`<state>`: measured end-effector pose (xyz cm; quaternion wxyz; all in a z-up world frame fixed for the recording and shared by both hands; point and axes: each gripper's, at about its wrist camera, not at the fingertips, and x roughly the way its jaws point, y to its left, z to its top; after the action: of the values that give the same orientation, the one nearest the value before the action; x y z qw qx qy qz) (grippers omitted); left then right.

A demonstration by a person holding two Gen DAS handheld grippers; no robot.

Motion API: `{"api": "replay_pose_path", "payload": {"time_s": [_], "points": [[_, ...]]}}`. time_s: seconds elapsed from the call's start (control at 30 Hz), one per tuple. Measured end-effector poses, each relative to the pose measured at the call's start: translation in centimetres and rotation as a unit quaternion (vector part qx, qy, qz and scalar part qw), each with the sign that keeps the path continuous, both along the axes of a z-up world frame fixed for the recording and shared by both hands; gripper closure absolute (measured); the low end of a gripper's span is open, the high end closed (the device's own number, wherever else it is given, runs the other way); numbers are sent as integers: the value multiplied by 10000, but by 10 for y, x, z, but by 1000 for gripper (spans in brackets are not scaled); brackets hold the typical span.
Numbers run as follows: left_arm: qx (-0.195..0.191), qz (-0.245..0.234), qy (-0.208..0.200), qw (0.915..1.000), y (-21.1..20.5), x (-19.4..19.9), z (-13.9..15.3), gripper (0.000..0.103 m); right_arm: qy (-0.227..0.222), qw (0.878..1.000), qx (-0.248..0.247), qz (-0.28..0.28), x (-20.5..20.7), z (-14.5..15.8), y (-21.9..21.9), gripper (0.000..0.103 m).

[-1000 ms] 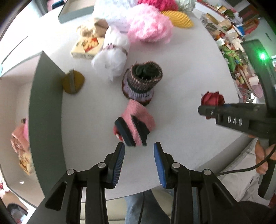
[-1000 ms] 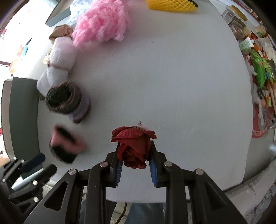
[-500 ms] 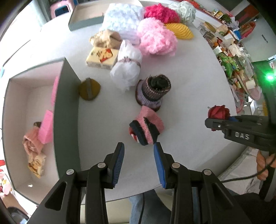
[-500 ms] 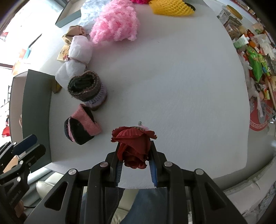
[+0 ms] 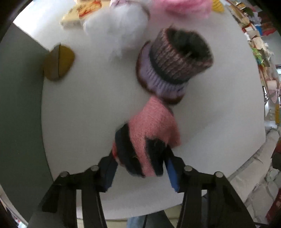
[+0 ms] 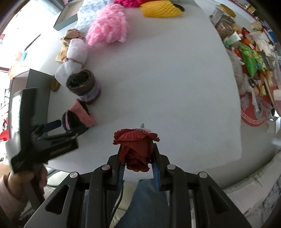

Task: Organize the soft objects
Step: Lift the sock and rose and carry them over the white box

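A rolled pink and black sock [image 5: 151, 126] lies on the white table [image 5: 87, 108]. My left gripper [image 5: 140, 166] points down over it. Its jaws are closing, and both blue pads [image 5: 109, 166] press the roll's sides. In the right wrist view the same roll [image 6: 79, 117] sits under the left gripper [image 6: 65, 129], held by a hand at the lower left. My right gripper [image 6: 137, 163] is shut on a dark red fabric rose [image 6: 137, 145] and holds it above the table's near edge.
A brown and purple knitted roll [image 5: 175, 59] stands just beyond the sock. A white fluffy bundle [image 5: 119, 22] and a mustard pad [image 5: 58, 63] lie farther back. A grey box wall [image 5: 19, 105] rises at the left. Pink fluff [image 6: 107, 31], yellow foam netting [image 6: 161, 8] and packets [image 6: 249, 57] lie beyond.
My left gripper has dropped onto the pink and black sock roll and its jaws have come in against it. The right gripper has lifted slightly with the rose still in it.
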<state>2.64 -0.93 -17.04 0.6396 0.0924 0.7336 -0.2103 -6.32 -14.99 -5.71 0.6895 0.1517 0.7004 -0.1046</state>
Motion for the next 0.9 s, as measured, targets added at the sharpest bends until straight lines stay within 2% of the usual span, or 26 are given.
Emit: {"api": "replay_pose_path", "payload": {"time_s": [0.13,0.27,0.5,0.7,0.9], "points": [[66,-240,-246,9994,-5,-8,15,75,-36,10000,2,-6,-3,1,-2,73],[-178,-166,-464,9986,8,-16,45,75,-97,9999,30,119,3,2,6,74],[-449,418,-909,9940,56,-16,94,75,-314,9979,134,552,27,14,37,74],[-309,952,-1324,9861,100,-7,123,75,-479,9935,158,1018,49,26,70,74],[-171,1378,-1587,9775,129,-3,136,75,-622,9853,147,1582,73,40,113,74]]}}
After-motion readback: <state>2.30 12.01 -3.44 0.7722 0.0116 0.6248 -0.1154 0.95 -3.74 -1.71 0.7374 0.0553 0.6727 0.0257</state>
